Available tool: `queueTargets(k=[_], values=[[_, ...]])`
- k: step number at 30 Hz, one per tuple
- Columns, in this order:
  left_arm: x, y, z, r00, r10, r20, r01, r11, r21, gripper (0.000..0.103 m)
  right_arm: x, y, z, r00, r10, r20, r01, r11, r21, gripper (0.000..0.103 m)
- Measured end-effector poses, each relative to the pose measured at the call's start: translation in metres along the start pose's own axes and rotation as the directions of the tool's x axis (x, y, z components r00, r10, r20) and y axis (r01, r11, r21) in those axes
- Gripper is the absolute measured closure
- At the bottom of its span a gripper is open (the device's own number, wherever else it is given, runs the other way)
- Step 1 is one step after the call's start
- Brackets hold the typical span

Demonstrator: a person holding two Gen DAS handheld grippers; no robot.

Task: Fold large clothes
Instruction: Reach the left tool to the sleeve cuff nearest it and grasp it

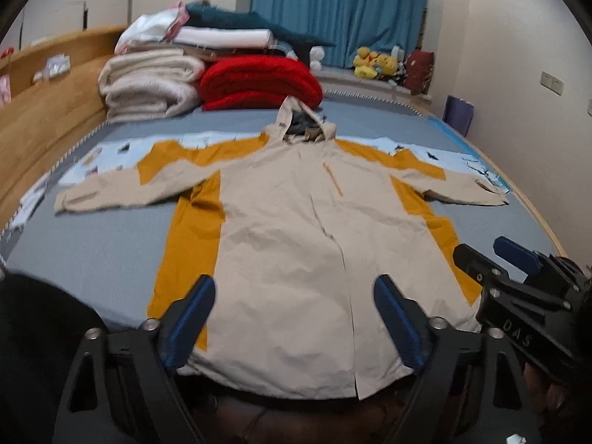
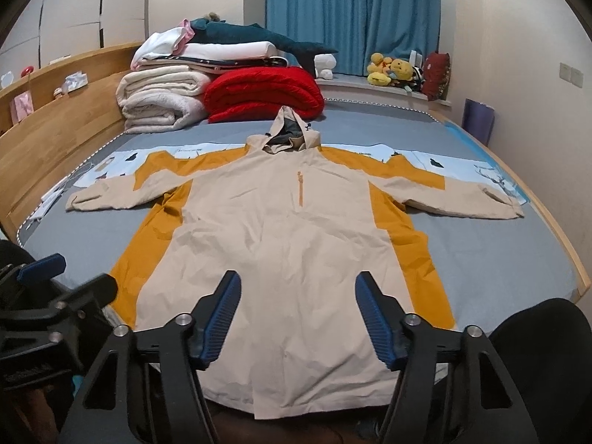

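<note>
A large beige and mustard hooded jacket [image 1: 288, 229] [image 2: 281, 229] lies flat, front up, on the grey bed [image 1: 92, 251] [image 2: 499, 259], sleeves spread to both sides and hood at the far end. My left gripper [image 1: 294, 288] hovers open above the hem, blue pads apart with nothing between them. In the right wrist view my right gripper [image 2: 296, 283] also stands open over the lower front of the jacket, holding nothing. Each gripper shows at the edge of the other's view: the right gripper [image 1: 488, 255] at the right, the left gripper [image 2: 74, 273] at the left.
Folded white blankets [image 1: 148, 85] and a red quilt [image 1: 259, 81] are stacked at the head of the bed by the wooden headboard [image 1: 48, 111]. Plush toys [image 2: 392, 68] sit on the sill under the blue curtain [image 2: 351, 14]. A purple box [image 2: 479, 120] stands by the right wall.
</note>
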State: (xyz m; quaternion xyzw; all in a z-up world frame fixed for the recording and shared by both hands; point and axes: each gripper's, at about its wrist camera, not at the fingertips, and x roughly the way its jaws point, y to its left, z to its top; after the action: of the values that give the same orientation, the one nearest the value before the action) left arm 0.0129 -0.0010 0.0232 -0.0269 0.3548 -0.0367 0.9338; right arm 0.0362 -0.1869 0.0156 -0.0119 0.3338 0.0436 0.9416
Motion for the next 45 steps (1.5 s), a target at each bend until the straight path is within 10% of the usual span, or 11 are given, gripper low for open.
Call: queueTargets(k=[4, 15, 25, 32, 40, 45], values=[[0.009, 0.001, 0.009, 0.999, 0.006, 0.034, -0.007, 0.999, 0.033, 0.06, 0.003, -0.006, 0.013, 1.0, 0.003, 0.021, -0.003, 1.0, 0.029, 0.045], [0.079, 0.058, 0.114, 0.991, 0.026, 0.128, -0.026, 1.0, -0.002, 0.062, 0.05, -0.013, 0.124, 0.987, 0.017, 0.162, -0.014, 1.0, -0.023, 0.046], [0.205, 0.215, 0.185, 0.991, 0.13, 0.013, -0.128, 0.985, -0.114, 0.067, 0.169, 0.007, 0.264, 0.981, 0.074, 0.181, -0.054, 0.992, -0.112, 0.046], [0.274, 0.352, 0.149, 0.975, 0.17, -0.145, -0.198, 0.958, -0.206, 0.069, 0.264, 0.004, 0.264, 0.993, 0.102, 0.06, -0.099, 0.994, -0.054, 0.046], [0.295, 0.497, 0.095, 0.904, 0.314, -0.291, -0.42, 0.777, -0.469, 0.068, 0.302, 0.007, 0.257, 0.991, 0.129, 0.024, -0.126, 0.985, -0.118, 0.046], [0.29, 0.562, 0.063, 0.855, 0.361, -0.373, -0.519, 0.585, -0.623, 0.062, 0.321, 0.003, 0.245, 0.991, 0.126, -0.041, -0.13, 0.985, -0.112, 0.079]])
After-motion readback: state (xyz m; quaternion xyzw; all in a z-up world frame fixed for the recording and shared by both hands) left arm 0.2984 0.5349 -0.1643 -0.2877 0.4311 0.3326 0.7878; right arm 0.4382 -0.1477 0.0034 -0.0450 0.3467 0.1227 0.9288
